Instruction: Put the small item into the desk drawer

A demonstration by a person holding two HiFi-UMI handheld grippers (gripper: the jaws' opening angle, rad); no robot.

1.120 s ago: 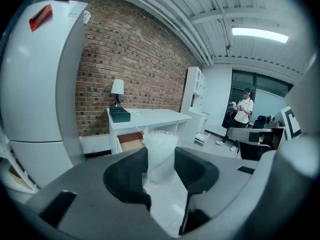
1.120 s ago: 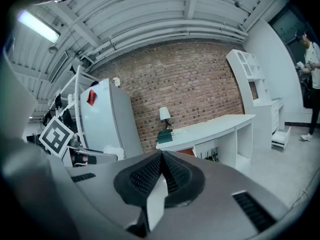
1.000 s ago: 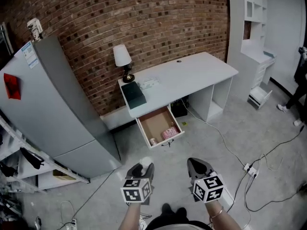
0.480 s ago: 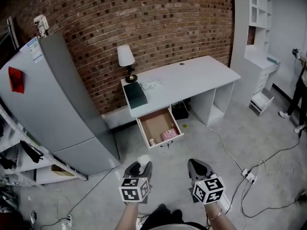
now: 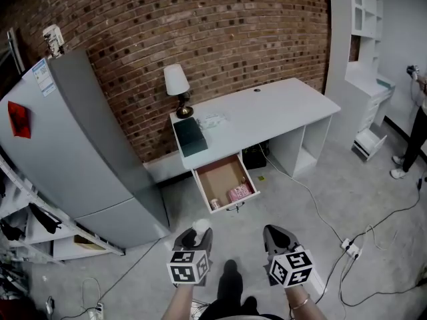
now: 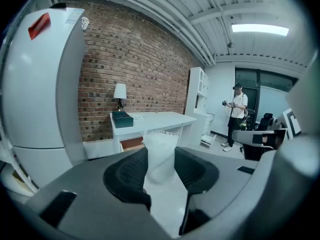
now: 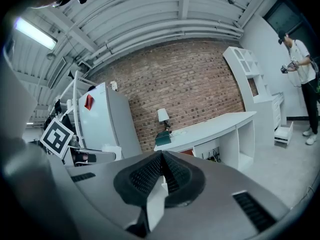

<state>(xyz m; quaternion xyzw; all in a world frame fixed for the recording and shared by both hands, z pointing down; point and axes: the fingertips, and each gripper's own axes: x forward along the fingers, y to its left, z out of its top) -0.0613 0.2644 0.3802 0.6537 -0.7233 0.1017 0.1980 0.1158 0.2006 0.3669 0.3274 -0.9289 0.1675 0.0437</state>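
My left gripper [image 5: 198,233] [image 6: 161,163] is shut on a small white translucent item [image 6: 160,151] [image 5: 200,226] that stands up between its dark pads. My right gripper [image 5: 277,235] [image 7: 162,171] is shut with nothing in it, level with the left one. Both hang over the grey floor, well short of the white desk [image 5: 267,112] [image 6: 150,119] [image 7: 210,129]. The desk drawer [image 5: 225,182] is pulled out under the desk's left end; a pink packet [image 5: 239,193] and a small pale thing [image 5: 214,203] lie in it.
A grey fridge [image 5: 80,145] stands left of the desk, a lamp [image 5: 177,89] and a dark green box [image 5: 190,137] on the desk's left end. Cables and a power strip [image 5: 348,247] trail over the floor at right. A person [image 5: 417,132] stands at far right by white shelving [image 5: 363,52].
The view has shifted slightly; desk and drawer sit a little lower and nearer in the head view. Both grippers keep their places and the left still holds the white item.
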